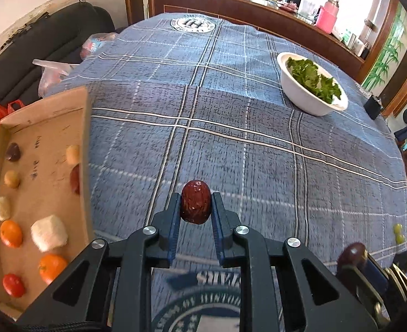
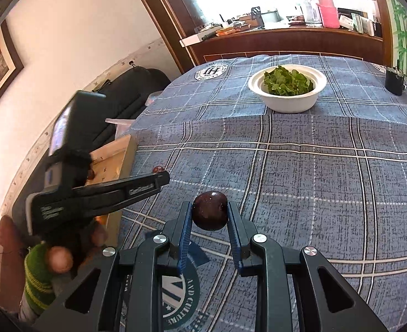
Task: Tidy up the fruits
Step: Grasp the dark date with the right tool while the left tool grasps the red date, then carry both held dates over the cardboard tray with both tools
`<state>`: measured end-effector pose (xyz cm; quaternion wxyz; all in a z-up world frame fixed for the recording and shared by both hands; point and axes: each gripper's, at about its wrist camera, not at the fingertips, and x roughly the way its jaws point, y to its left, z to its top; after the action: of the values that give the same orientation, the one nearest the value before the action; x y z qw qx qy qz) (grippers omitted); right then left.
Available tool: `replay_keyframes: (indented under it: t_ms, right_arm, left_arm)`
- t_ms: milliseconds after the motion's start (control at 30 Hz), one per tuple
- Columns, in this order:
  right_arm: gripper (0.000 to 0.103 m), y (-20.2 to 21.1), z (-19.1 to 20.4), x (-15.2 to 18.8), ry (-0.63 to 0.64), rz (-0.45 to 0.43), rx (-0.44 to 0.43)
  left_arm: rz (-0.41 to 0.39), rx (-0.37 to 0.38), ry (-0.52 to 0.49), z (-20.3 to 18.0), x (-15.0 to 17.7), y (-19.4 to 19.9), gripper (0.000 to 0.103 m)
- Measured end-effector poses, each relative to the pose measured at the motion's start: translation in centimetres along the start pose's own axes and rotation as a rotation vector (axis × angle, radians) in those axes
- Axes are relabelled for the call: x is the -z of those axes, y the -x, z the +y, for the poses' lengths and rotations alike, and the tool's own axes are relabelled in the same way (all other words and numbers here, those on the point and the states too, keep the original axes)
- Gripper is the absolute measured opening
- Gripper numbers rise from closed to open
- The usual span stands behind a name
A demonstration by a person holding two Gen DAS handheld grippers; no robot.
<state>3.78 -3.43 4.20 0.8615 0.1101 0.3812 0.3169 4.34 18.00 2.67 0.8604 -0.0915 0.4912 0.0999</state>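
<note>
My left tongs (image 1: 196, 206) clench a wrinkled red date (image 1: 196, 205), my right tongs (image 2: 209, 215) a dark round plum (image 2: 210, 213); next, both likely go to the shallow cardboard tray (image 1: 45, 135).

Red date (image 1: 195, 206) clamped in left tool (image 1: 196, 207), cardboard tray (image 1: 85, 127) beside, contents slightly blurred.

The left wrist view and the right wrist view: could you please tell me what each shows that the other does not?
Only the left wrist view shows the inside of the cardboard tray, with oranges and white cubes, and the left claw shut on a red date. Only the right wrist view shows a striped sleeve. Both show the bowl of greens and the right claw shut on a dark plum.
</note>
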Motion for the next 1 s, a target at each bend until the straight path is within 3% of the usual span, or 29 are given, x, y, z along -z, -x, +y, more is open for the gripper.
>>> replay_keyframes:
  t_ms: [367, 1000]
  right_arm:
    - [0.025, 0.9, 1.5, 1.0, 0.021, -0.004, -0.02]
    - [0.025, 2.7, 4.0, 1.9, 0.069, -0.027, -0.026]
  left_arm:
    - [-0.085, -0.059, -0.009, 1.4, 2.0, 4.4, 0.019]
    - [-0.128, -0.061, 0.0, 2.8, 3.9, 7.6, 0.019]
